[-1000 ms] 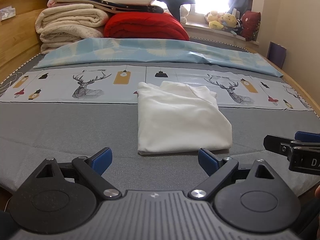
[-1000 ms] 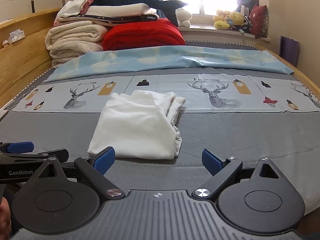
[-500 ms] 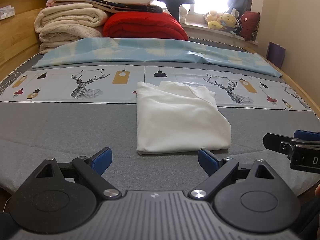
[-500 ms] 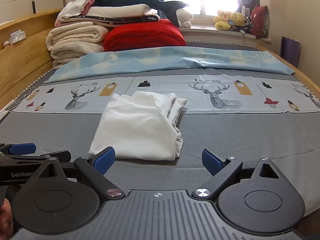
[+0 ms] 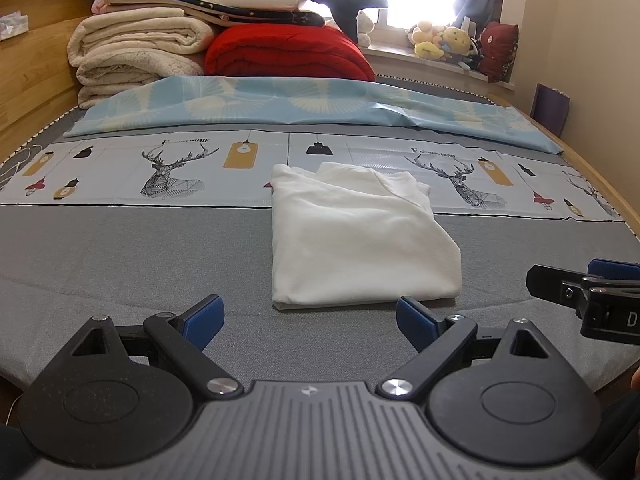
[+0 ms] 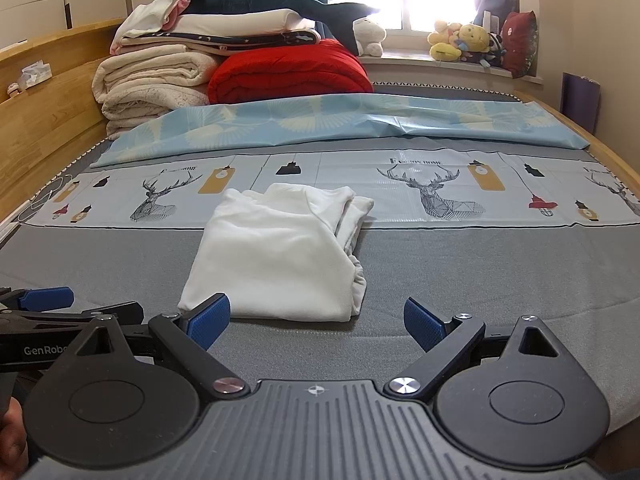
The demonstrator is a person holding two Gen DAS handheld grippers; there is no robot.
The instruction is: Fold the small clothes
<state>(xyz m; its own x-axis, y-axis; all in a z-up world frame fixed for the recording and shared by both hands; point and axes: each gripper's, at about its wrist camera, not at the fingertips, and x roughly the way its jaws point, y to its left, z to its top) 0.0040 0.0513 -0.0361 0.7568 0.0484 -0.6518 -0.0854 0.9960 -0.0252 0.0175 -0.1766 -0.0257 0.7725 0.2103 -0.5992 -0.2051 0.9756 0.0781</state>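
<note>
A small white garment (image 5: 356,236) lies folded into a neat rectangle on the grey bed surface (image 5: 120,256); it also shows in the right wrist view (image 6: 280,256). My left gripper (image 5: 310,318) is open and empty, just short of the garment's near edge. My right gripper (image 6: 316,320) is open and empty, also just short of the near edge, its left blue pad (image 6: 210,318) in front of the garment's near left corner. Each gripper shows at the edge of the other's view.
A deer-print sheet (image 5: 180,168) and a light blue sheet (image 5: 280,100) lie behind the garment. Stacked blankets (image 5: 140,48) and a red quilt (image 5: 288,56) stand at the far end. Wooden bed rails (image 6: 48,120) run along both sides. Plush toys (image 6: 460,40) sit on the windowsill.
Both grippers have drifted very slightly; the garment lies as before. Both stay open.
</note>
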